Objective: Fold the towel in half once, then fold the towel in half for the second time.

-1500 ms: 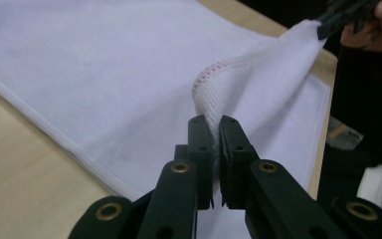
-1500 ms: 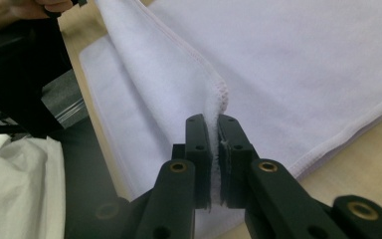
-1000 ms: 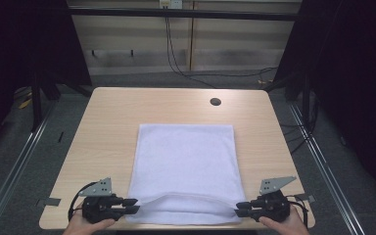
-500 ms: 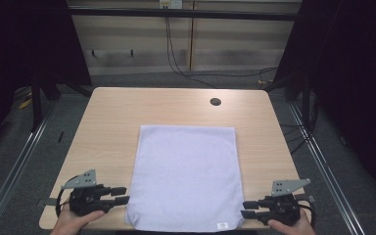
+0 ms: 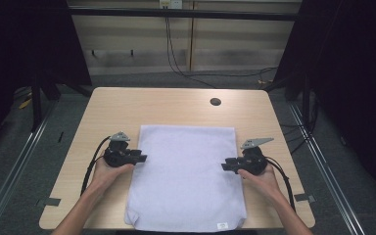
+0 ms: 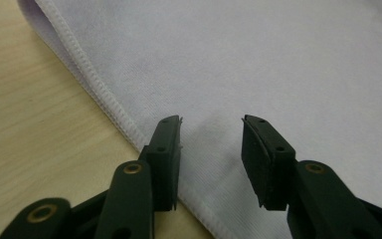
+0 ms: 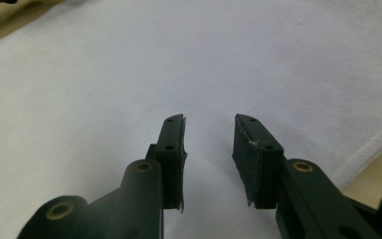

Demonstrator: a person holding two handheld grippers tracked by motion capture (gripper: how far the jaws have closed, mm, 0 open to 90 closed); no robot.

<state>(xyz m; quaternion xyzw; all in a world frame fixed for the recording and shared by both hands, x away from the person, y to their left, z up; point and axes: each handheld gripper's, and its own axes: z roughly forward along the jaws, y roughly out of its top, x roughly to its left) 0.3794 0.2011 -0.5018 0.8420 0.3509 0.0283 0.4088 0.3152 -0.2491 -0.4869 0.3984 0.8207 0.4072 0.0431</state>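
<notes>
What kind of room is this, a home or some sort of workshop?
Most likely a lab or recording station, not a home. A bare wooden table holds just a white towel, black curtains hang on both sides, cables trail down the back wall, and a person works handheld left tongs and right tongs.

Light wooden table (image 5: 107, 112), rounded corners, dark round hole (image 5: 215, 102) toward 1 o'clock. White towel (image 5: 186, 176) lies flat from centre to 6 o'clock edge.

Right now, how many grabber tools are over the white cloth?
2. The left gripper sits at the left edge of the cloth, jaws open. The right gripper sits at its right edge, jaws open too. Both point inward over the table.
</notes>
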